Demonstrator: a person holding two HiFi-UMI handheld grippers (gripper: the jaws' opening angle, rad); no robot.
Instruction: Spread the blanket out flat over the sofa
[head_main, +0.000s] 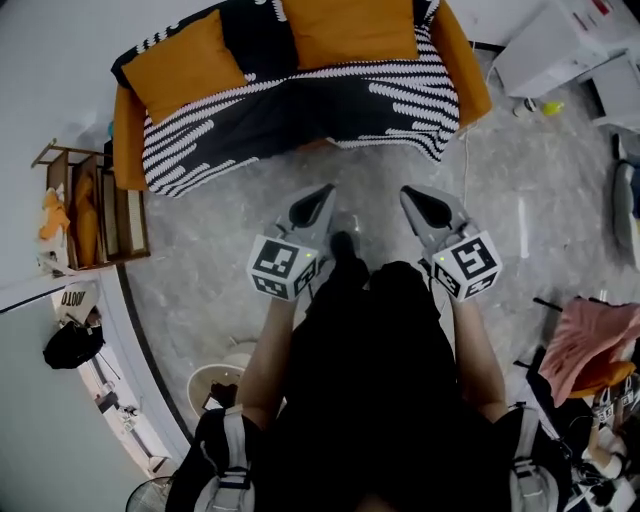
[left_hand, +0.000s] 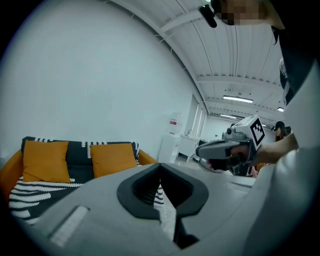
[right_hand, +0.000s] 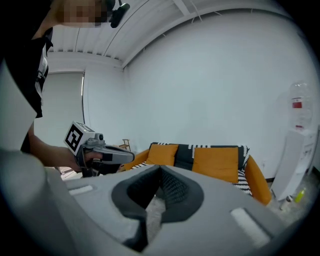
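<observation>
A: The tools?
B: Grey left gripper (head_main: 324, 192) and grey right gripper (head_main: 409, 194) are both pressed together, empty, short of the orange fabric sofa (head_main: 128, 140).
A: The blanket?
B: The black-and-white patterned blanket (head_main: 400, 100) lies across the sofa's seat and back. It looks like the closing step, with at most the front hem to re-pinch and smooth.

the sofa (head_main: 127, 135) runs off the top edge of the head view, its cushions (head_main: 190, 62) cover part of the blanket (head_main: 300, 112), and the small yellow thing (head_main: 551, 107) on the floor (head_main: 560, 185) is too small to tell.
</observation>
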